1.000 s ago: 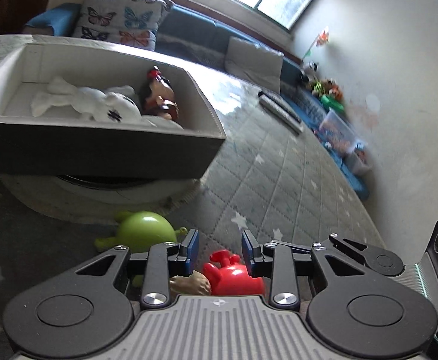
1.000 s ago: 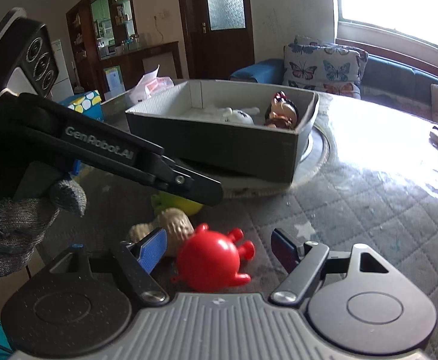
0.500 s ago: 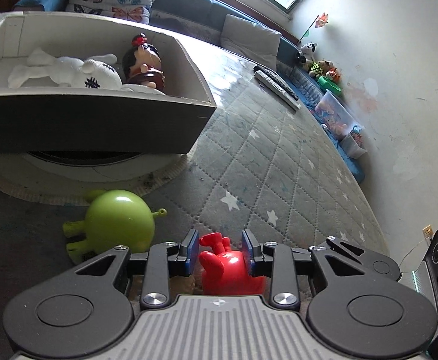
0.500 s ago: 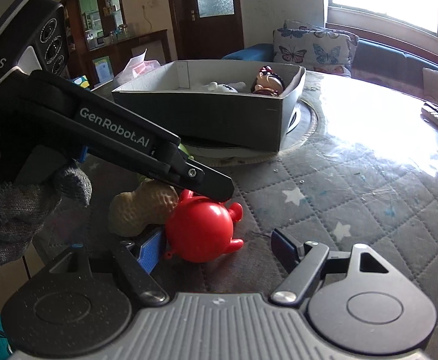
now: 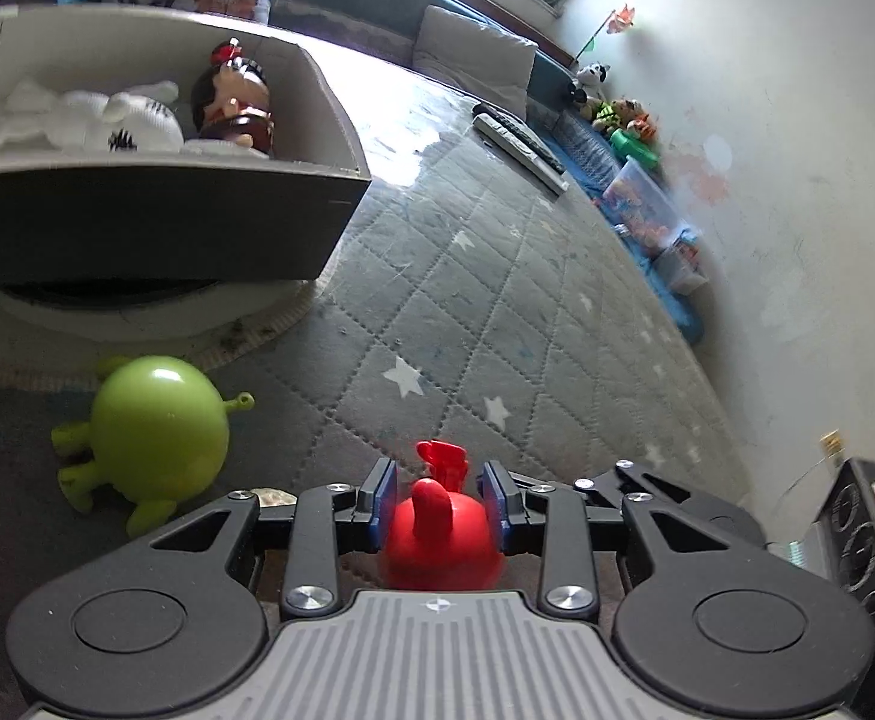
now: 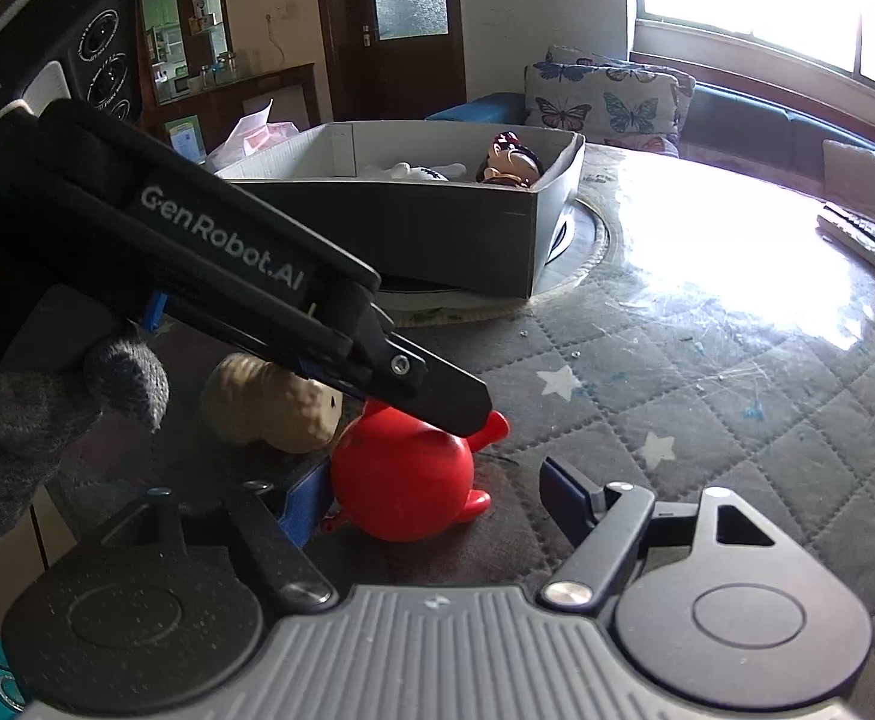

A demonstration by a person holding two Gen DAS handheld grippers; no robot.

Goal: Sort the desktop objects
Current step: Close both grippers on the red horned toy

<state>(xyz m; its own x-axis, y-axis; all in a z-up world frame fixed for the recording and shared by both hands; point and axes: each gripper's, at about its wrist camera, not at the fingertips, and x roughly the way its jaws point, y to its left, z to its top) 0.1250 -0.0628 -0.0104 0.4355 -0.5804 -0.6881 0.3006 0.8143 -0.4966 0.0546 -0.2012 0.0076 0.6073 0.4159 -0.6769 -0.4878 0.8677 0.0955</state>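
We see the left gripper (image 5: 439, 501) pinching the round red plastic toy (image 5: 437, 534) between its two blue pads, one pad pressed against each side of the ball-shaped body, with a small red limb poking up between the fingers. In the right wrist view the same red toy (image 6: 404, 471) sits low over the quilted grey star-patterned tabletop (image 6: 707, 396), under the black arm of the left gripper, and a beige peanut-shaped toy (image 6: 269, 408) lies just behind it, touching or nearly so. The right gripper (image 6: 431, 501) is spread wide; its left blue pad is close against the red toy, though we cannot tell if it touches, and its right pad stands apart. A glossy green round toy with small legs (image 5: 155, 429) lies on the tabletop just to the left of the left gripper. Beyond it, a grey cardboard box (image 5: 155, 222) rests on a round white turntable and holds a white plush toy (image 5: 83, 120) and a dark-haired doll figure (image 5: 233, 105) side by side near its right end.
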